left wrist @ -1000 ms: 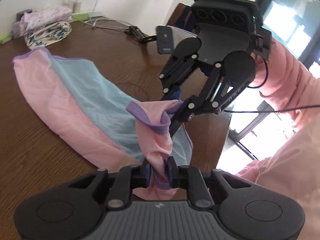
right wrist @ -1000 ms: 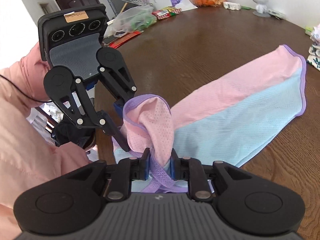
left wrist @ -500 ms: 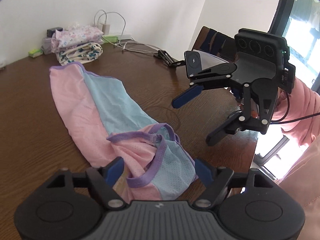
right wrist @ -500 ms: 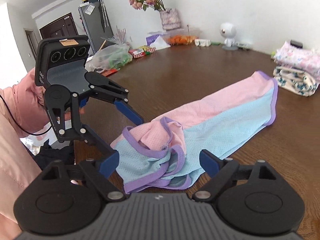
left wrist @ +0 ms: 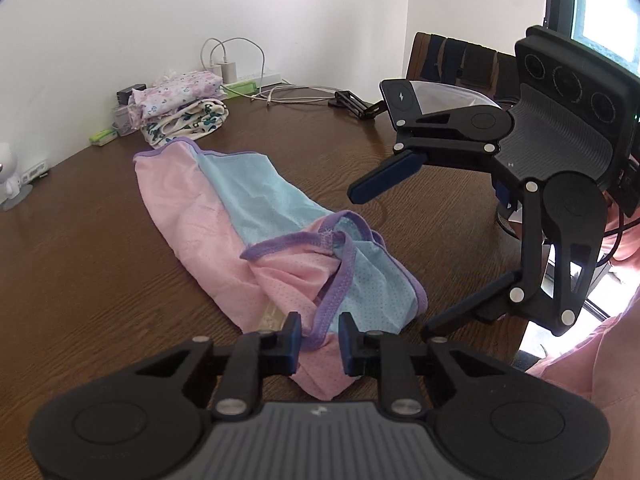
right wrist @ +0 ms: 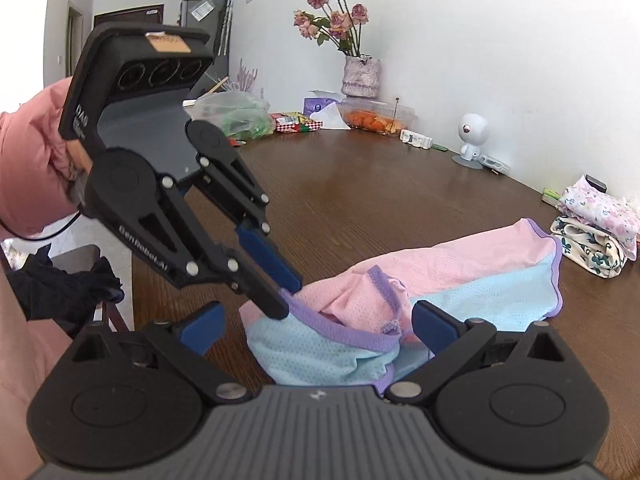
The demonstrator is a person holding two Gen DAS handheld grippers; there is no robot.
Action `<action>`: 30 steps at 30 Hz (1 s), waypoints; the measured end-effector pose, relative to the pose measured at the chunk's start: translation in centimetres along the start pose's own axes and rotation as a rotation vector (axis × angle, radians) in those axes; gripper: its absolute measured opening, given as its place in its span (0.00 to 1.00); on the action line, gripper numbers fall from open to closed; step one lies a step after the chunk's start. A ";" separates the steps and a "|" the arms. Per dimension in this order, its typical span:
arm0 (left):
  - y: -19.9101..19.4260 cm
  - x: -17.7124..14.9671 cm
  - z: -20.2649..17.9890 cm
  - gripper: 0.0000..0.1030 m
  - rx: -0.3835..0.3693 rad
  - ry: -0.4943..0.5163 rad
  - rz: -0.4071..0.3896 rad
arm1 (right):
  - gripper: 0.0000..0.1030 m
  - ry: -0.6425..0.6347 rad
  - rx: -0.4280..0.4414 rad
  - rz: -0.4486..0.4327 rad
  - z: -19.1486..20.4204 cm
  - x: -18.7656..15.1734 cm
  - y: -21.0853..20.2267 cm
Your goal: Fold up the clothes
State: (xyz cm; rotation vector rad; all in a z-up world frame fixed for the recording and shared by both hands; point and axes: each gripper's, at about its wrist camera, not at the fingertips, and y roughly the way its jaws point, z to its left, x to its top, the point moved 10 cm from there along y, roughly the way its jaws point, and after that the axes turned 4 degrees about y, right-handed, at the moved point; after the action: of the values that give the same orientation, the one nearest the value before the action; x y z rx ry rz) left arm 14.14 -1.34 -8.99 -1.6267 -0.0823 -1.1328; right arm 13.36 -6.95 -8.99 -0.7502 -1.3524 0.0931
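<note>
The left gripper (left wrist: 319, 334) is closing, its jaws a narrow gap apart over the near end of the garment (left wrist: 256, 236), with the purple trim (left wrist: 334, 296) running between them; the pads do not visibly press on the cloth. The right gripper (right wrist: 316, 326) has its jaws spread wide, straddling the same bunched end without touching it.

The garment, pink and light blue, lies on the table (left wrist: 80, 280); its near end is folded back in a loose heap, and the rest stretches flat away from the grippers. Just beyond the garment's far end sits a stack of folded clothes (left wrist: 180, 110). Past the stack, at the wall, are chargers and cables (left wrist: 240, 68). Across the table from the garment stands a vase of roses (right wrist: 358, 76). A pink sleeve (right wrist: 32, 164) shows behind the left gripper.
</note>
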 end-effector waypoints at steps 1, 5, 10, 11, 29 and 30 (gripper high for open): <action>0.2 -0.2 0.2 0.18 0.005 -0.013 0.001 | 0.90 0.019 -0.010 -0.003 -0.2 0.2 0.2; 0.9 -0.9 1.0 0.18 0.020 -0.066 -0.004 | 0.66 0.120 -0.021 -0.007 -1.3 -0.1 0.5; 1.2 -1.4 1.2 0.19 0.029 -0.096 -0.010 | 0.58 0.159 -0.029 0.018 -1.4 -0.9 1.6; 1.2 -1.5 1.2 0.19 0.033 -0.100 -0.014 | 0.58 0.162 -0.019 0.028 -1.2 -1.0 2.0; 0.5 -2.3 -0.8 0.19 0.007 -0.093 -0.052 | 0.61 0.087 0.003 0.220 1.2 -3.6 3.1; 0.5 -2.3 -0.8 0.20 0.006 -0.092 -0.056 | 0.62 0.092 0.012 0.219 1.2 -3.6 3.0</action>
State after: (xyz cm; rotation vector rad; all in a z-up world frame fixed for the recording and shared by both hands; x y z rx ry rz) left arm 12.70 -1.07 -11.00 -1.6794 -0.1915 -1.0986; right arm 12.40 -5.82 -13.55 -0.8802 -1.1781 0.2366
